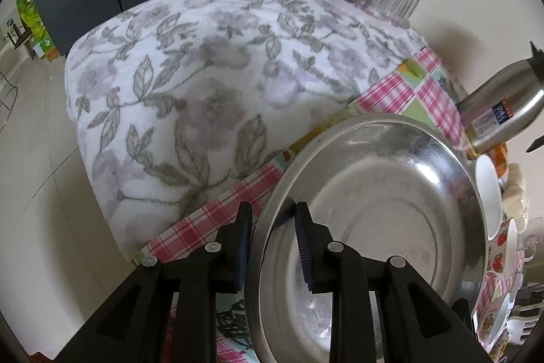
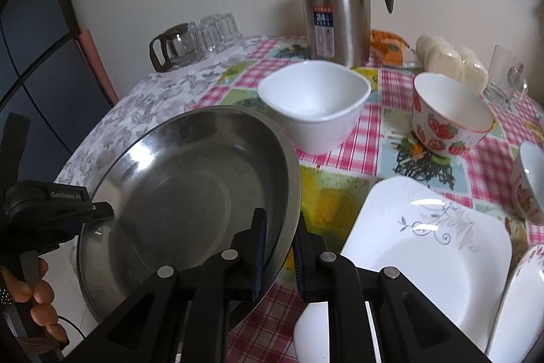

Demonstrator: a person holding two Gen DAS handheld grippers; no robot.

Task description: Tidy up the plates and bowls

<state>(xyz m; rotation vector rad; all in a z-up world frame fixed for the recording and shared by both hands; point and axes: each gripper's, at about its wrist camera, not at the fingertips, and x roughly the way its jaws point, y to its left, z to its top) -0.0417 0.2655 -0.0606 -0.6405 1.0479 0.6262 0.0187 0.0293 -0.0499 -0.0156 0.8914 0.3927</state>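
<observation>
— Steel plate (image 2: 190,193): we hold it tilted above the table's checked cloth (image 2: 353,145), left gripper (image 1: 272,247) and right gripper (image 2: 280,256) each pinching opposite rims. Stiff, light, slick; grip the lip.

— Beyond it, white bowl (image 2: 316,104) and strawberry bowl (image 2: 448,118) look empty, we think; glare obscures.

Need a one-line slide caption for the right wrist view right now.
Both grippers pinch opposite rims of the steel plate, right gripper nearest, beside the white square plate and bowls on the checked tablecloth.
</observation>
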